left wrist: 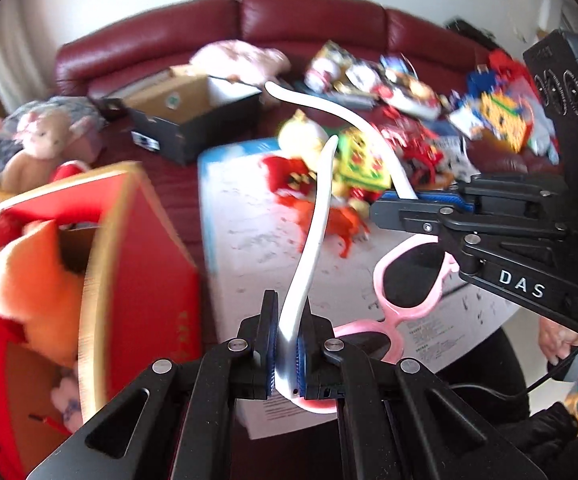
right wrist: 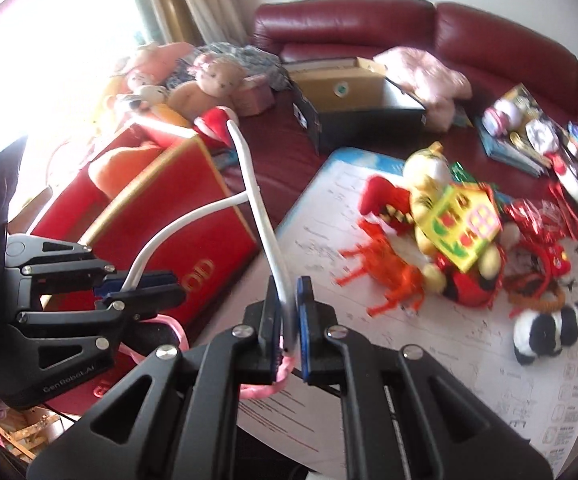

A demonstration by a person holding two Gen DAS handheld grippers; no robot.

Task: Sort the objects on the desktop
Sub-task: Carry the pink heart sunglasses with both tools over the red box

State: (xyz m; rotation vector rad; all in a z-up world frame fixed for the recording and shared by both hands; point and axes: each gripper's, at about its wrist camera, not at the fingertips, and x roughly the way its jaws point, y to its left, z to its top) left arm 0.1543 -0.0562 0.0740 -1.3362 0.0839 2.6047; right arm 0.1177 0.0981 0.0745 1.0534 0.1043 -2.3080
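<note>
Both grippers have the sunglasses [left wrist: 405, 280] up off the white sheet [left wrist: 257, 240]. Left gripper [left wrist: 287, 356] is clamped on one white arm [left wrist: 309, 248], which sticks out past its fingers; right gripper [right wrist: 287, 330] pinches the other arm [right wrist: 257, 196]. Pink heart-shaped frame, dark lenses, hanging below the fingers.
</note>
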